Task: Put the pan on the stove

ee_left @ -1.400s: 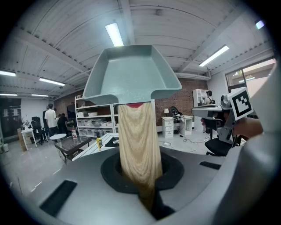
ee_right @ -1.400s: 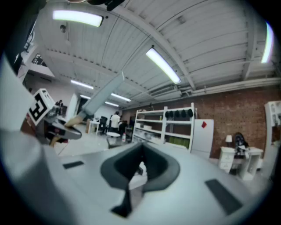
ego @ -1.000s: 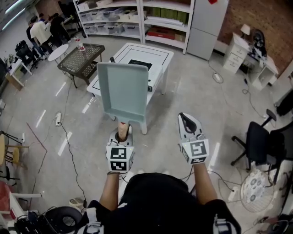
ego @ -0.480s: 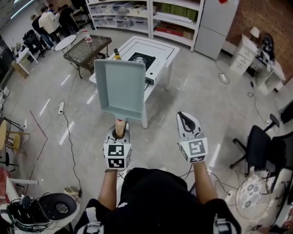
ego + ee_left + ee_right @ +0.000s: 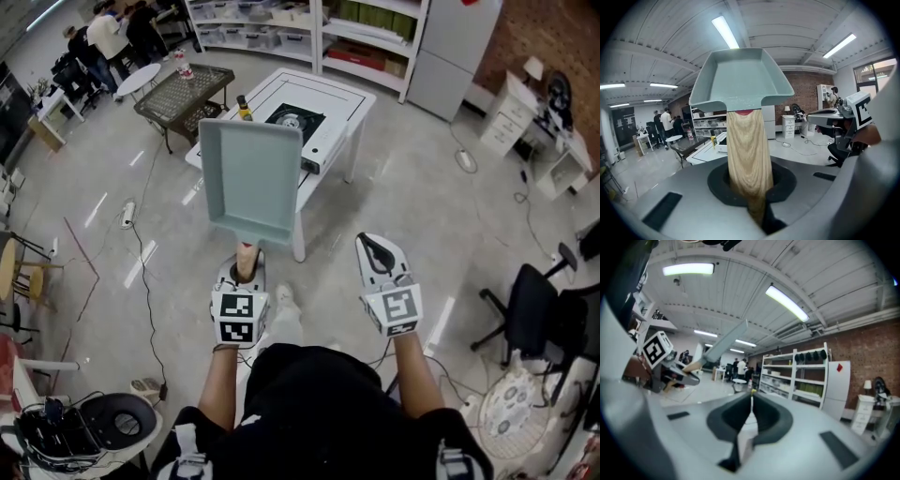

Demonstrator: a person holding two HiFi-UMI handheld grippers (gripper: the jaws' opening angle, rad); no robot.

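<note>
Head view steeply down; gripper views forward; all share pan.

The stove lay on the worktop, a bottle standing at the worktop's left edge. The pan hung before the worktop. A mesh table stood left of the worktop, shelves behind it.

The pan: rectangular, pale grey-green, raised rim, light wooden handle (grain plainly visible). It is held aloft by that handle in the left gripper, its open side facing up toward the head camera, well apart from the stove, a black burner on the white table.
</note>
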